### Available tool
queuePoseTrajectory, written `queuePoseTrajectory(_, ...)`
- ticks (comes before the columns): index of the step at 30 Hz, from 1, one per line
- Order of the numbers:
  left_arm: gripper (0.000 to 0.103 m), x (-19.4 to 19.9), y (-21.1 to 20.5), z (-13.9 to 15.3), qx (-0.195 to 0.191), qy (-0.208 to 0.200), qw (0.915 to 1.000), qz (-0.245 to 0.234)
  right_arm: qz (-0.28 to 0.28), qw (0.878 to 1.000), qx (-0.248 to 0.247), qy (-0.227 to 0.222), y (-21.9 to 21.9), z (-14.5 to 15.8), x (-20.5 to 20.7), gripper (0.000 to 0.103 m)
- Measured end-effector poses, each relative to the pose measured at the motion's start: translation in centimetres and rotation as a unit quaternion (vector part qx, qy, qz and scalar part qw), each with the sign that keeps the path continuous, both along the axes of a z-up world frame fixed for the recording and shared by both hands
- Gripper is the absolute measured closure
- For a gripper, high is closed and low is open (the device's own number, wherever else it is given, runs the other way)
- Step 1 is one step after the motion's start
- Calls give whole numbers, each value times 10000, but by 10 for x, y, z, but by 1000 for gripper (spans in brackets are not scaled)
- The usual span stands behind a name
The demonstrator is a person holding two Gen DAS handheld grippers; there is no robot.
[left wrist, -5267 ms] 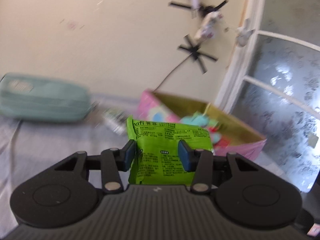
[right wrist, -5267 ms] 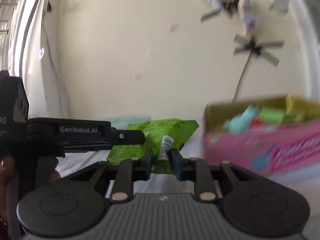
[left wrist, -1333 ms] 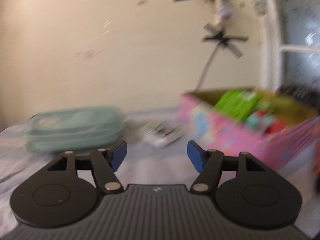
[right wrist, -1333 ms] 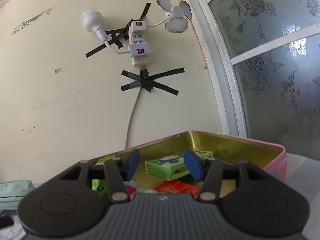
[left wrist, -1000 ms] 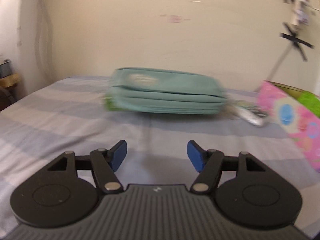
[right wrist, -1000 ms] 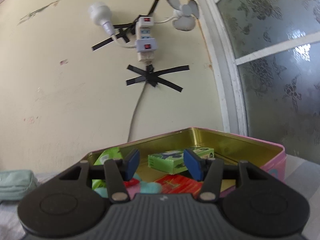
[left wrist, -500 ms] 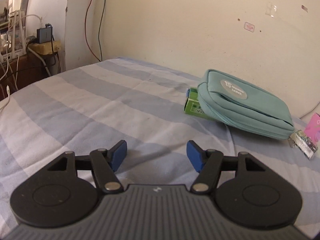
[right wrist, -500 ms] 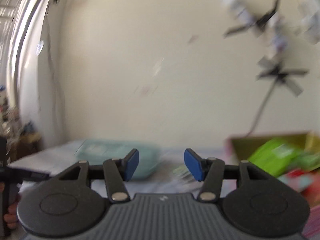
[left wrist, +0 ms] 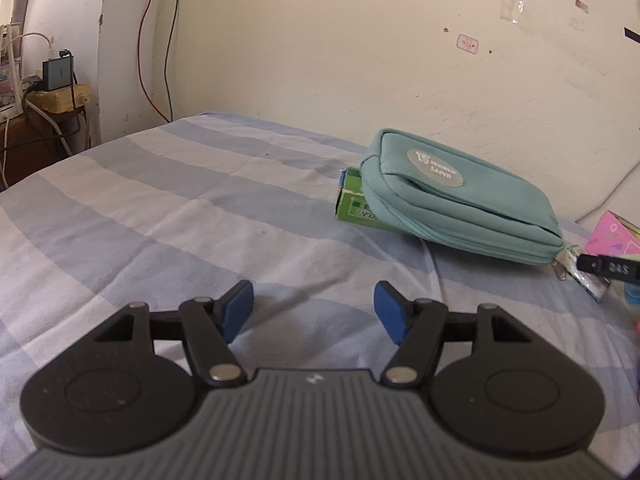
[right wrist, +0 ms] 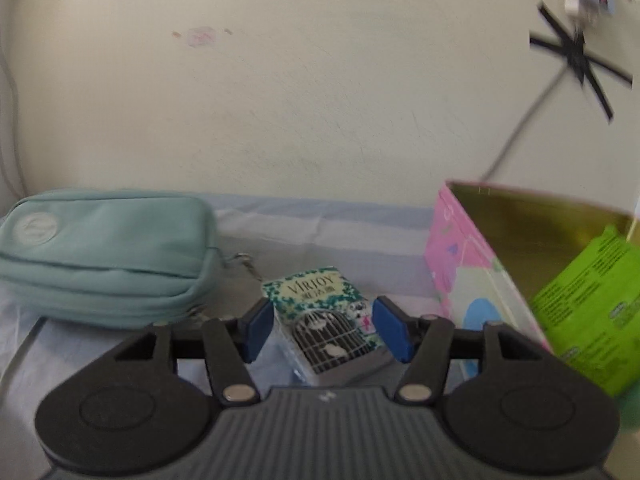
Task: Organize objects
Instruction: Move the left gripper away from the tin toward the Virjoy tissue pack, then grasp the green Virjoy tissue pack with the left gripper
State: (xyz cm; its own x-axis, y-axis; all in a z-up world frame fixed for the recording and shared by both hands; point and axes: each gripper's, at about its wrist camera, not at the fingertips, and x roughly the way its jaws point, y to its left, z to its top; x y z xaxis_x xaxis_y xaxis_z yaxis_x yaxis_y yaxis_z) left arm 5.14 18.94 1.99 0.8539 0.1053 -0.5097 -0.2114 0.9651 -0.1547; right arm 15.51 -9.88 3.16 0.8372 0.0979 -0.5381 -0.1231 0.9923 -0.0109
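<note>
Left hand-held gripper [left wrist: 314, 312]: I hold it low over the striped bed [left wrist: 168, 216], jaws spread wide with nothing between them.
Right hand-held gripper [right wrist: 320, 330]: my jaws are wide apart, one on each side of the tissue pack [right wrist: 324, 320]; whether they touch it, I cannot tell.
Tissue pack: lies on the bed between the teal pouch [right wrist: 104, 252] on the left and the pink box [right wrist: 472, 280] on the right.
Green packet [right wrist: 592, 308]: stands inside the pink box.
Green carton [left wrist: 354, 208]: tucked under the pouch's far-left end.
</note>
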Motion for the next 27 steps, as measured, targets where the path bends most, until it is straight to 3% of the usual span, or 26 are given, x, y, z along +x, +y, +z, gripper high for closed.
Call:
queuePoseTrajectory(5, 35, -2, 0, 1, -52, -51, 10000, -51, 39, 9989, 43, 457, -3, -9, 19, 37)
queuePoseTrajectory(6, 35, -2, 1, 1, -66, -56, 9999, -56, 54, 9988, 80, 478, -6, -9, 20, 42)
queuePoseTrajectory(9, 35, -1, 2, 1, -109, -74, 9999, -68, 276, 9985, 167, 435, -8, -9, 6, 45)
queuePoseTrajectory(13, 34, -2, 2, 1, -128, -63, 9999, -71, 825, 9959, -27, 380, 1, -8, -33, 44)
queuePoseTrajectory(18, 29, 2, -2, 0, -42, 58, 9997, -230, 1720, 9843, -269, 305, 5, -9, -107, 44)
queuePoseTrajectory(23, 25, 3, -9, 0, 148, 158, 9991, -357, 2228, 9740, -351, 203, 0, -9, -167, 42)
queuePoseTrajectory(26, 24, 4, -12, 0, 247, 208, 9987, -385, 2253, 9738, -85, 279, -11, -11, -183, 23)
queuePoseTrajectory(27, 24, 4, -13, 0, 271, 220, 9986, -392, 2178, 9755, 24, 314, -16, -11, -186, 22)
